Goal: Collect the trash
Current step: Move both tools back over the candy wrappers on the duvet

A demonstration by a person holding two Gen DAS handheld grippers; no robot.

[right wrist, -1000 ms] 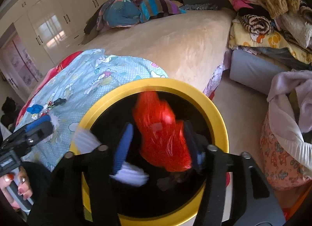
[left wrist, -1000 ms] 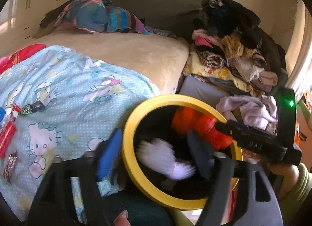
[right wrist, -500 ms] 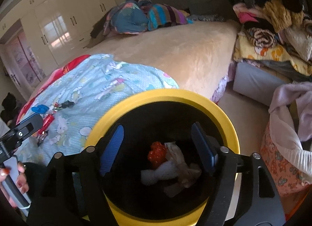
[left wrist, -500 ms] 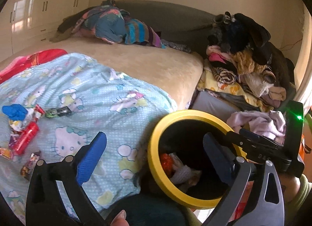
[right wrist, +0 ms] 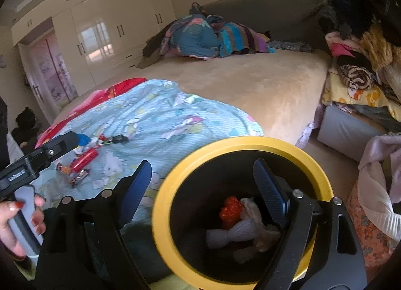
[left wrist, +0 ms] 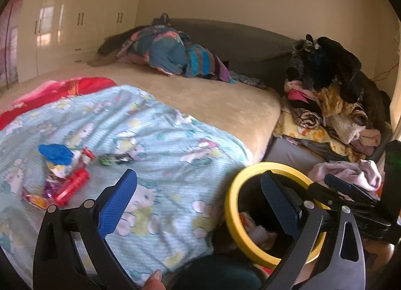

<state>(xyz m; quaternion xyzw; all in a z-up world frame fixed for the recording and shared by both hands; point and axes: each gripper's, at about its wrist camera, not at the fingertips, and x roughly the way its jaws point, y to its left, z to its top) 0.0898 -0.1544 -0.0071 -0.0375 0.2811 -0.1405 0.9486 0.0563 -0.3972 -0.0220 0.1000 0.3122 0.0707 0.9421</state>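
Beside the bed (left wrist: 220, 99), my left gripper (left wrist: 198, 197) and right gripper (right wrist: 205, 184) are opening empty over the bin (right wrist: 175, 179); next I'm reaching left of it for the wrappers (left wrist: 67, 179).

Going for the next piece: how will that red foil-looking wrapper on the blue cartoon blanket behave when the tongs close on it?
The red shiny wrapper looks thin and light, so it will probably crumple. Its glossy surface may slip between pads. Lying on the soft blue cartoon blanket among other wrappers, it could sink or bring neighbours along.

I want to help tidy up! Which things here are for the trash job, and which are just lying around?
For the job:
yellow-rimmed bin, red and white trash inside it, wrappers on the blue blanket.

Just lying about:
clothes pile, bundled bedding, wardrobe.
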